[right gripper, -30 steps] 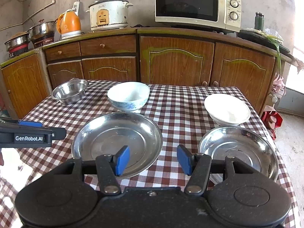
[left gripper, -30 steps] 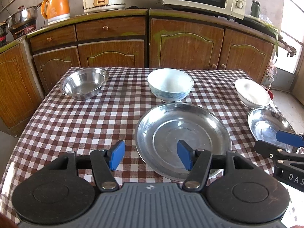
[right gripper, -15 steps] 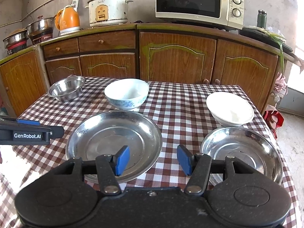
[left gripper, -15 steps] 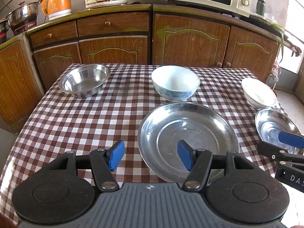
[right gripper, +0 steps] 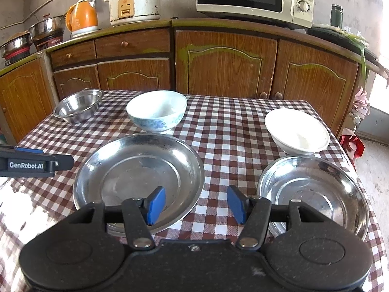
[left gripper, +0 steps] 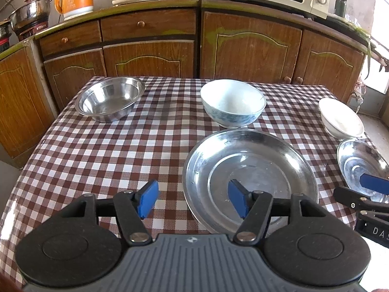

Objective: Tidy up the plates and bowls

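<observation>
Right wrist view: I hold both grippers, right gripper and left gripper, spread and empty, poised at the counter's near edge to stack the large steel plate and small steel plate.

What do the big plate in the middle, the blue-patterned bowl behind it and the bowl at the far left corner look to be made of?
Big plate: looks like stainless steel, shiny with scuffs and mirror-like glints. Blue-patterned bowl: probably glazed ceramic or porcelain, opaque white with a glossy inside and a blue print outside; melamine can't be ruled out. Far-left bowl: also polished metal, likely steel, reflecting the tablecloth checks.
</observation>
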A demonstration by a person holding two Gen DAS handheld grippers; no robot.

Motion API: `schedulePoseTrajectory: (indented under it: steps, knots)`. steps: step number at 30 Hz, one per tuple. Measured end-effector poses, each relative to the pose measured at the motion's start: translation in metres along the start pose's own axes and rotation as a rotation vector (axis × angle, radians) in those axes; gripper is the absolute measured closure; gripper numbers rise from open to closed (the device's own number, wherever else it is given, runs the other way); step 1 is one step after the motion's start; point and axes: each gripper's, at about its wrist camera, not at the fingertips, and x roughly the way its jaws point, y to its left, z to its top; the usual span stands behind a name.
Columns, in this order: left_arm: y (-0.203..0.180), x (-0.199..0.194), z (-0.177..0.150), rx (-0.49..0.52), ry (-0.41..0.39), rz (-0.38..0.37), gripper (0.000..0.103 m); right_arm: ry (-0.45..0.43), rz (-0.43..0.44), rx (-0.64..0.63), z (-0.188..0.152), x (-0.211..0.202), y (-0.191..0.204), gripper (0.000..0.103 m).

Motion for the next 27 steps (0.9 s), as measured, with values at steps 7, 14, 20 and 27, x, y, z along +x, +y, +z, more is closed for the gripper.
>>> schedulePoseTrajectory:
  steps: [7, 14, 20, 27]
  knots:
    - [0.004, 0.011, 0.001, -0.005, 0.016, 0.006, 0.036, 0.021, 0.001, 0.0, 0.001, 0.012, -0.001, 0.035]
    - [0.007, 0.021, 0.003, -0.011, 0.032, 0.01, 0.036, 0.036, 0.003, 0.003, 0.001, 0.022, 0.0, 0.035]
    - [0.011, 0.029, 0.004, -0.011, 0.039, 0.014, 0.035, 0.046, 0.005, 0.003, 0.003, 0.029, 0.0, 0.035]
    - [0.012, 0.04, 0.004, -0.011, 0.055, 0.014, 0.035, 0.064, 0.009, 0.005, 0.004, 0.04, 0.001, 0.034]
